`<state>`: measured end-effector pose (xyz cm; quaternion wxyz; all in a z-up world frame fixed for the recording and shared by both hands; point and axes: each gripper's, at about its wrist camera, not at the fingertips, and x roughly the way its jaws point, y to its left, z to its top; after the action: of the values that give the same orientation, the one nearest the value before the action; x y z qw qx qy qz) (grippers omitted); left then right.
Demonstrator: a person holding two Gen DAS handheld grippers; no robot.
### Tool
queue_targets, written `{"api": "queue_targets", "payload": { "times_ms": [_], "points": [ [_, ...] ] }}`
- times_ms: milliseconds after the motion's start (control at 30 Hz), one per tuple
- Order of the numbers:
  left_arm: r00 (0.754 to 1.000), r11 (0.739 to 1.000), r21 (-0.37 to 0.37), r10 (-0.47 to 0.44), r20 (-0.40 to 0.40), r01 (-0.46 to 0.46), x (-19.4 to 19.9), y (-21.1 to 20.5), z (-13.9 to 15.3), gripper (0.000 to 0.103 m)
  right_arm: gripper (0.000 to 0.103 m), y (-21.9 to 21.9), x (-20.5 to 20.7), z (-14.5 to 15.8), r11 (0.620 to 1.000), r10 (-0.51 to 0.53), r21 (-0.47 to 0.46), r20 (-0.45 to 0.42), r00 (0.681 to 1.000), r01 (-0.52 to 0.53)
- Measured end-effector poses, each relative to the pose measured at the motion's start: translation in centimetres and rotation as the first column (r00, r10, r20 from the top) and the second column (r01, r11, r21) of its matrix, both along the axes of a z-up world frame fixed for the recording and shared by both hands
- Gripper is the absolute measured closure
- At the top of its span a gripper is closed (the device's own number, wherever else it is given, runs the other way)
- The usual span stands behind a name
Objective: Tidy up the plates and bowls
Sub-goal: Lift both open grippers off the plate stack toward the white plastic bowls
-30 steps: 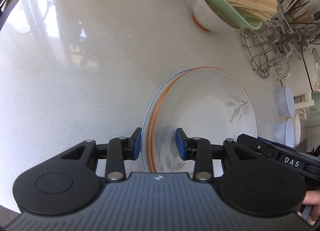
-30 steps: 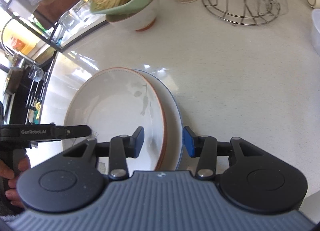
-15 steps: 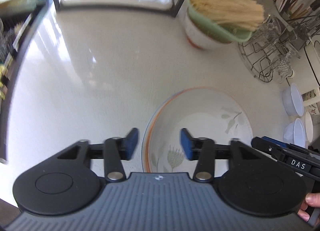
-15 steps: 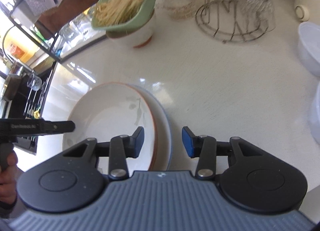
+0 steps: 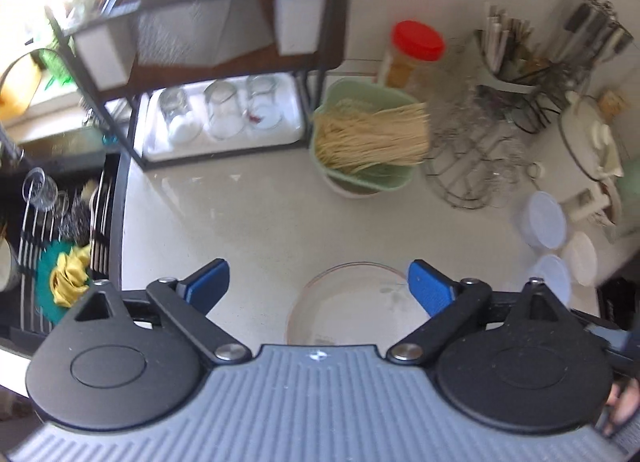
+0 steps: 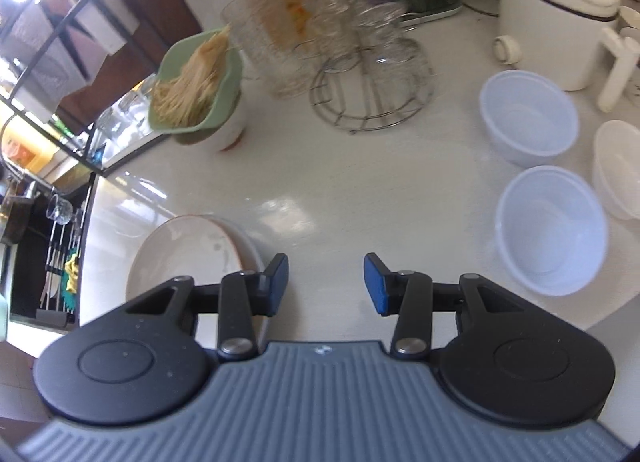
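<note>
**Stacking looks settled, bowls are the risky bit**

Looking down from both wrist views, the stacked plates [image 6: 188, 258] sit flat on the white counter [image 6: 344, 182], an orange-rimmed one on top of a blue-rimmed one. The left gripper [image 5: 318, 286] hangs above them with its jaws opening wide and nothing between them. The right gripper [image 6: 325, 282] is partly spread, empty too, just beside the stack's edge.

My guess is the plastic bowls [image 6: 548, 230] come next; three of them sit apart on the right. They look light and slick, so a pinch on one rim could tip or skate it toward the counter edge, which is close. Nesting them off-centre might jam one crooked.

Stuff nearby: a green basket of noodles [image 6: 196, 86] perched on a white bowl looks top-heavy, and the wire rack of glasses [image 6: 372, 78] stands just behind the bowls. A wide swing could clip either. The white appliance [image 6: 556, 18] crowds the far right.
</note>
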<state>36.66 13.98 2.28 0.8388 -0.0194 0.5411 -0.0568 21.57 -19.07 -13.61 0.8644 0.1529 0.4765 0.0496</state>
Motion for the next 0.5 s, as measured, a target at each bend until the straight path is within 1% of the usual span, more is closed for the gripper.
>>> {"api": "queue_targets", "payload": {
  "times_ms": [67, 133, 167, 200, 300, 367, 400, 433, 500],
  "points": [
    [1.000, 1.000, 0.005, -0.016, -0.008, 0.016, 0.6, -1.0, 1.9, 0.002, 0.058, -1.0, 0.2, -0.1, 1.000, -0.006, 0.001, -0.020, 1.000, 0.006],
    [1.000, 1.000, -0.014, -0.028, 0.008, 0.028, 0.7, -1.9, 3.7, 0.000, 0.058, -1.8, 0.5, -0.5, 1.000, -0.006, 0.002, -0.043, 0.999, 0.006],
    [0.999, 0.999, -0.015, -0.036, -0.002, 0.036, 0.8, -2.5, 4.1, 0.000, 0.058, -2.2, 0.6, -0.7, 1.000, -0.001, 0.002, -0.049, 0.999, 0.001],
    [0.999, 0.999, -0.013, -0.044, -0.029, 0.044, 1.1, -3.2, 4.6, 0.000, 0.058, -2.6, 0.8, -0.9, 1.000, 0.009, 0.000, -0.054, 0.999, -0.009],
    [0.992, 0.998, -0.003, -0.064, -0.109, 0.064, 1.8, -5.1, 4.4, 0.000, 0.059, -3.6, 1.5, -2.3, 1.000, 0.027, -0.009, -0.091, 0.995, -0.028],
    [0.982, 0.997, -0.006, -0.074, -0.171, 0.074, 2.3, -6.2, 3.7, 0.000, 0.059, -4.2, 1.7, -3.3, 0.999, 0.033, -0.017, -0.119, 0.992, -0.036],
    [0.978, 0.996, -0.021, -0.084, -0.192, 0.081, 2.5, -6.7, 3.4, 0.000, 0.059, -4.5, 1.8, -3.7, 0.999, 0.039, -0.021, -0.127, 0.991, -0.042],
    [0.976, 0.996, -0.027, -0.089, -0.196, 0.085, 2.6, -7.1, 3.3, 0.000, 0.059, -4.9, 1.9, -4.0, 0.999, 0.045, -0.024, -0.131, 0.990, -0.048],
    [0.969, 0.994, -0.022, -0.108, -0.220, 0.105, 2.8, -8.1, 2.8, 0.000, 0.059, -5.6, 2.0, -4.8, 0.998, 0.053, -0.025, -0.134, 0.990, -0.057]
  ]
}}
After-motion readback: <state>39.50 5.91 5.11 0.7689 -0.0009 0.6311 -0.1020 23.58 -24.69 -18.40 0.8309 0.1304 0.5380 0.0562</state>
